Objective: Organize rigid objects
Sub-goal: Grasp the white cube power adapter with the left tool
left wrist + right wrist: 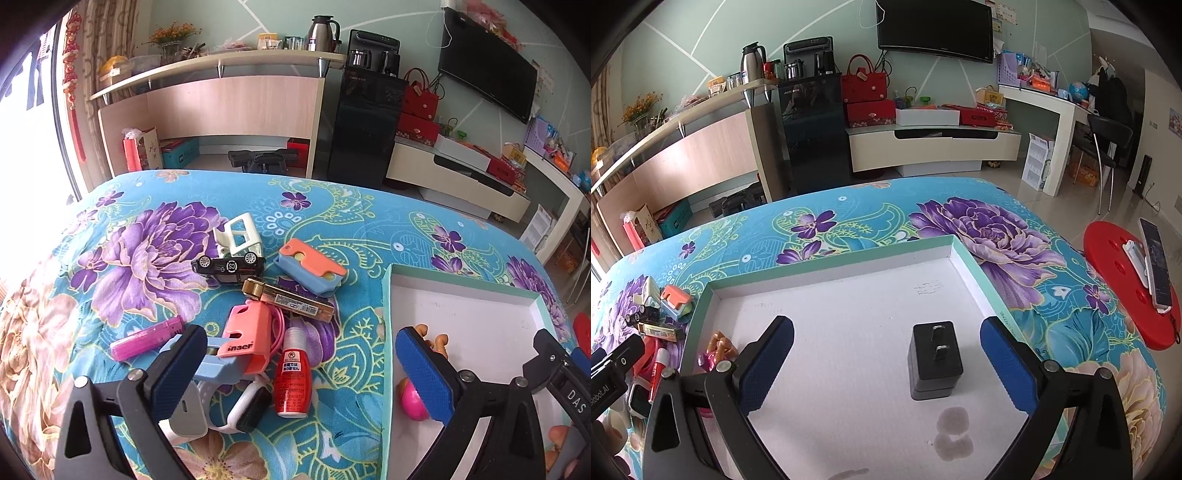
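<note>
A pile of small items lies on the floral cloth [332, 206]: a pink marker [147, 338], a salmon case [245, 338], a red bottle [291, 380], a gold box [291, 299], a black toy car [229, 267], a white stand [240, 234], an orange-and-blue box [312, 271] and a white smartwatch [243, 410]. My left gripper [301, 336] hangs open over the pile's near side, holding nothing. A white tray with a teal rim [831, 258] lies to the right. In it stands a black charger plug [934, 360]. My right gripper [886, 328] is open around the plug, pads apart from it.
A small doll [716, 350] with a pink body lies at the tray's left side. A dark stain [953, 432] marks the tray floor near me. A red stool [1115, 258] with a phone [1156, 262] stands right of the cloth-covered surface. Furniture lines the far wall.
</note>
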